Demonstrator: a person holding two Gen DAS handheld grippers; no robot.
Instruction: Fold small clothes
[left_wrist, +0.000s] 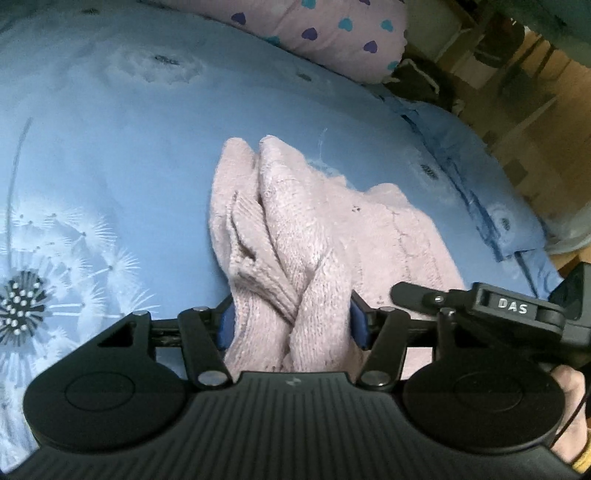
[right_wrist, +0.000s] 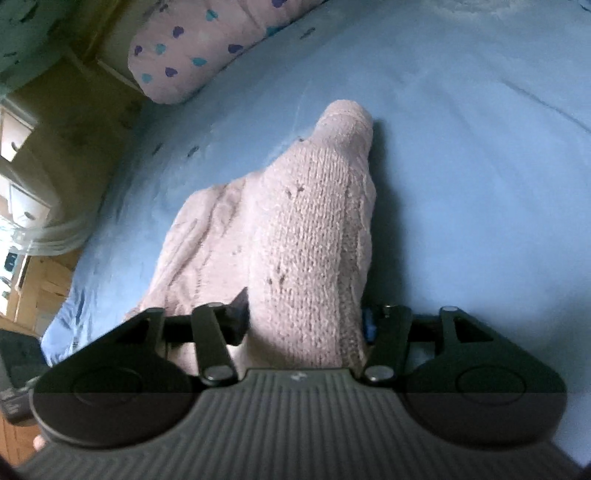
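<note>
A small pale pink knitted garment (left_wrist: 295, 221) lies bunched on the blue bedsheet (left_wrist: 129, 147). My left gripper (left_wrist: 291, 321) is shut on a thick fold of it, with knit filling the gap between the blue pads. In the right wrist view the same pink garment (right_wrist: 310, 229) rises in a ridge from the sheet (right_wrist: 461, 166). My right gripper (right_wrist: 306, 321) is shut on another bunch of it. The right gripper's body (left_wrist: 509, 306) shows at the right edge of the left wrist view, close beside the left gripper.
A pink pillow with blue and purple hearts (left_wrist: 325, 29) lies at the head of the bed and also shows in the right wrist view (right_wrist: 207, 44). The bed's edge (left_wrist: 517, 229) drops to a wooden floor (left_wrist: 546, 122). A white dandelion print (left_wrist: 37, 295) marks the sheet.
</note>
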